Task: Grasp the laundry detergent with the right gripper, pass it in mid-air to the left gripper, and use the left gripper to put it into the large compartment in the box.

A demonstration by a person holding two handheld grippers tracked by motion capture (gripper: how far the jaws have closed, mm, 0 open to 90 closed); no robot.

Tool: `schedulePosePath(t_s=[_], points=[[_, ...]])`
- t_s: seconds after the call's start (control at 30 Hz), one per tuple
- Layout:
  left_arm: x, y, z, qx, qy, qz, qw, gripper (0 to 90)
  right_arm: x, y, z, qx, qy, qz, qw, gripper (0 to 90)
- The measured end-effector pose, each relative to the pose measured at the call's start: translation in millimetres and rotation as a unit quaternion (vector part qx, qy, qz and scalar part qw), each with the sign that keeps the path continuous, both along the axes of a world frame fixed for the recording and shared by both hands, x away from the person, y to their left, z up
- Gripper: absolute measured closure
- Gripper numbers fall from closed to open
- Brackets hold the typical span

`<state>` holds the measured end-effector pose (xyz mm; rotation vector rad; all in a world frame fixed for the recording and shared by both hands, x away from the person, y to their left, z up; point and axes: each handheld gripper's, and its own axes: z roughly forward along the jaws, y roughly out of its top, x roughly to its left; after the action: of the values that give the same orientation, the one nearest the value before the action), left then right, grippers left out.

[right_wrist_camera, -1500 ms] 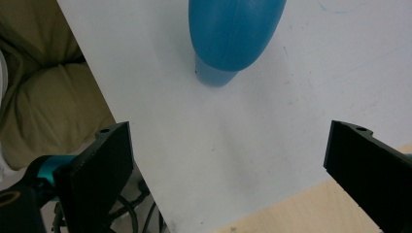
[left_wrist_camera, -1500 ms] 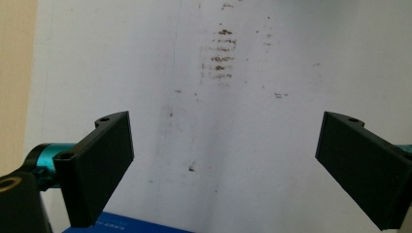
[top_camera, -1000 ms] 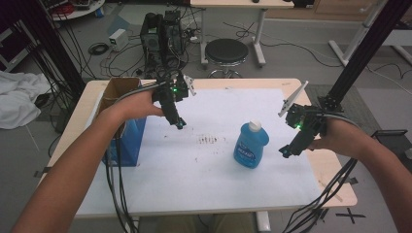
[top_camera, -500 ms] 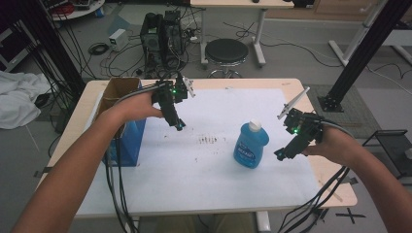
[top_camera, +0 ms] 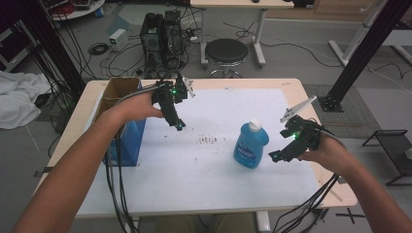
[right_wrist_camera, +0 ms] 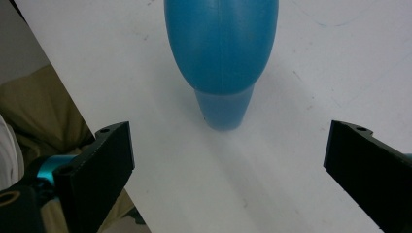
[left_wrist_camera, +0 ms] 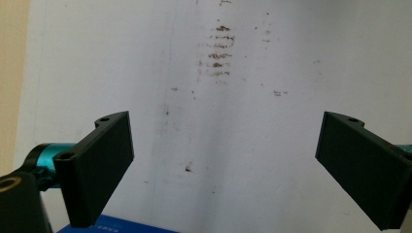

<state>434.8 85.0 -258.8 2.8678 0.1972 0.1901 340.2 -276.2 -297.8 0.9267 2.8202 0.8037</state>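
Note:
A blue bottle (top_camera: 251, 145) with a white cap stands upright on the white table top (top_camera: 194, 170), right of centre. My right gripper (top_camera: 277, 155) hovers just to its right, low, with jaws open and nothing between them. In the right gripper view the bottle (right_wrist_camera: 221, 53) stands ahead of the open jaws, a short gap away. My left gripper (top_camera: 178, 124) hangs over the left half of the table, pointing down, open and empty. In the left gripper view, brown smudges (left_wrist_camera: 217, 53) mark the white surface beyond its jaws.
A blue cardboard box (top_camera: 124, 124) with an open top stands at the table's left edge. Brown smudges (top_camera: 210, 140) lie mid-table. Cables hang off the front edge at both sides. Behind the table are a round stool (top_camera: 226, 51) and a computer tower (top_camera: 163, 34).
My right gripper has moved left and downward, closer to the bottle. The left gripper has stayed nearly still.

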Motion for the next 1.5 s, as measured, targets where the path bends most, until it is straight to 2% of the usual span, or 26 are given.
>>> schedulePosePath(t_s=[0.2, 0.3, 0.4, 0.63, 0.77, 0.83, 0.97, 1.0, 1.17, 1.3, 1.5], points=[[0.4, 0.0, -1.8, -0.005, 0.001, 0.003, 1.0, 6.7, 0.0, -2.3, -13.5, 0.03, -0.016, 0.004, 0.9994, 3.1], [1.4, 0.4, -2.0, 0.003, 0.003, -0.003, 1.0, 6.6, 0.3, -3.5, -19.8, 0.043, -0.023, 0.002, 0.9988, 3.1], [1.8, 1.0, -2.5, 0.001, 0.003, -0.003, 1.0, 6.7, 0.8, -4.2, -24.0, 0.052, -0.028, 0.004, 0.9982, 3.1], [1.9, 2.5, -2.9, 0.003, 0.002, -0.002, 1.0, 6.7, 0.1, -6.8, -33.9, 0.066, -0.032, 0.0, 0.9973, 3.1], [0.9, 3.3, -3.9, -0.005, -0.001, 0.006, 1.0, 6.7, -0.7, -6.6, -38.7, 0.076, -0.038, -0.001, 0.9964, 3.1], [2.1, 4.1, -2.5, 0.003, 0.002, -0.002, 1.0, 6.7, -0.8, -5.8, -41.3, 0.083, -0.044, 0.002, 0.9956, 3.1], [1.5, 4.9, -4.3, -0.006, 0.004, 0.007, 1.0, 6.7, -0.6, -5.1, -47.6, 0.091, -0.052, 0.003, 0.9944, 3.1], [1.8, 5.1, -4.4, -0.004, 0.003, 0.006, 1.0, 6.7, -0.9, -4.9, -48.4, 0.095, -0.048, 0.003, 0.9943, 3.1], [1.8, 4.4, -5.4, -0.005, 0.002, 0.006, 1.0, 6.7, 0.4, -1.5, -55.1, 0.11, -0.053, -0.005, 0.9925, 3.1], [2.5, 4.6, -5.9, -0.005, 0.005, 0.006, 1.0, 6.7, 2.3, 2.7, -58.3, 0.118, -0.059, 0.003, 0.9913, 3.1], [2.5, 5.1, -6.5, -0.004, 0.006, 0.007, 0.9999, 6.6, 3.9, 8.2, -63.5, 0.131, -0.068, 0.0, 0.989, 3.1]])
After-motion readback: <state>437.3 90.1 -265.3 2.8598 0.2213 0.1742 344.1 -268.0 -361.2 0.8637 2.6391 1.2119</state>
